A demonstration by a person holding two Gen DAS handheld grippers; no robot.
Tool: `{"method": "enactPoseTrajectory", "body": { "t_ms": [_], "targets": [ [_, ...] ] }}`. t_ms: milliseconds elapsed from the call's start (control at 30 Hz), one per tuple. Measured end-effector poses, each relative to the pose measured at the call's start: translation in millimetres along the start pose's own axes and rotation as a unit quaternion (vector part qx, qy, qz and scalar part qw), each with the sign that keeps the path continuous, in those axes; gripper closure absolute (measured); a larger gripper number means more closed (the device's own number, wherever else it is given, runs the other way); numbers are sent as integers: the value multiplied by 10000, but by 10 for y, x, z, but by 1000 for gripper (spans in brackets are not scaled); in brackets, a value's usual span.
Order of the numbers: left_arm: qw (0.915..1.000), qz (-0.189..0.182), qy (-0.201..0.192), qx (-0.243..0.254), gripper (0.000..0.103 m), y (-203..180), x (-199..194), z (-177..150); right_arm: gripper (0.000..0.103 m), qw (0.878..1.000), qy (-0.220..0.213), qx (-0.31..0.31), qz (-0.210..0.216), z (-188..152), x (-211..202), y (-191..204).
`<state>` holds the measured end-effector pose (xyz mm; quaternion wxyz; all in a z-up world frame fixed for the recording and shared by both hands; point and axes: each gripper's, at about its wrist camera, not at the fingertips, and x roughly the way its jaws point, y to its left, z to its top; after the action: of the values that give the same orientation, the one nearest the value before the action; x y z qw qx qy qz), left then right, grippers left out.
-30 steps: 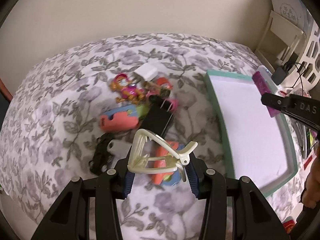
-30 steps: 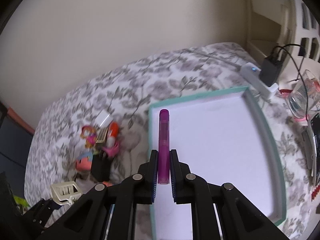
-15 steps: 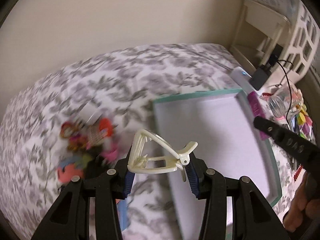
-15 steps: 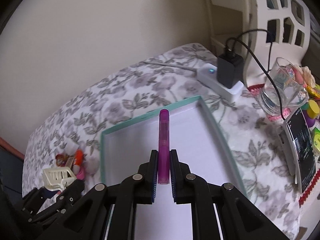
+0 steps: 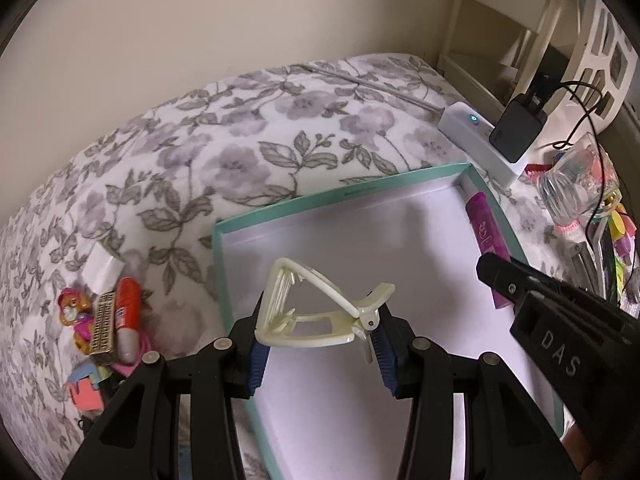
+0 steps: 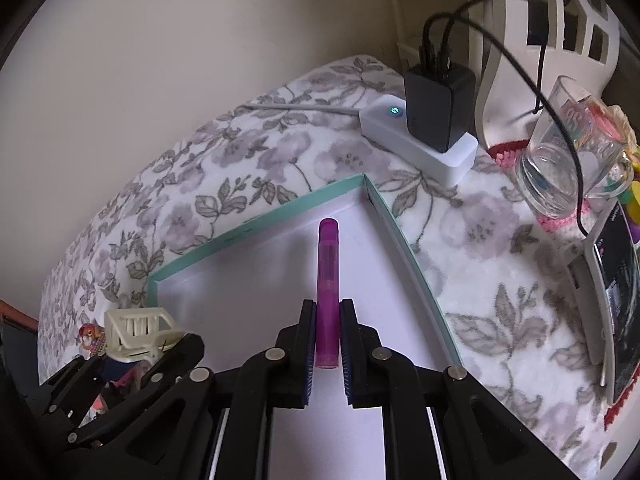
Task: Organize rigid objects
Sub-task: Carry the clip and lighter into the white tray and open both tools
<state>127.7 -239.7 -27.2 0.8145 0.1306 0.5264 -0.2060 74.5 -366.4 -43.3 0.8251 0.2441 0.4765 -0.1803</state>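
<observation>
Hovering over the shallow teal-rimmed white tray point(image 5: 336, 196), the left gripper point(image 5: 318, 354) stays clamped on a cream plastic claw hair clip point(image 5: 320, 308), while the right gripper point(image 6: 326, 346) stays pinched on a slim purple plastic tube point(image 6: 328, 276) near the tray's far right corner. A second ago the left gripper hung above the heap of small toys point(image 5: 100, 320); now both loads sit over the tray, which suggests each is ready to be set down inside. The heap, including a red-capped glue stick point(image 5: 128, 316), lies left of the tray, still to be sorted. All rests on a grey floral bedspread point(image 5: 240, 152) against a plain beige wall, with a white power strip point(image 6: 416, 144), black charger point(image 6: 438, 108) and clear drinking glass point(image 6: 560, 168) at the right edge.
</observation>
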Motion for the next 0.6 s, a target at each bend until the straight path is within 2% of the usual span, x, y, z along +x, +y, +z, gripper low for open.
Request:
{"method": "enactPoseTrajectory", "body": {
  "t_ms": [300,533,600],
  "targets": [
    [9999,15,143,-49,55,-20,201,35,91,9998,166,-24,-59,13,165,-8],
    [9996,-47,206,-200,55,25,200,-5,89,9997,207,-9,-102,16,147,-19],
    [9995,-84,190,-253,49,42,155,-11,89,9997,205,17,-94,21,121,-23]
  ]
}}
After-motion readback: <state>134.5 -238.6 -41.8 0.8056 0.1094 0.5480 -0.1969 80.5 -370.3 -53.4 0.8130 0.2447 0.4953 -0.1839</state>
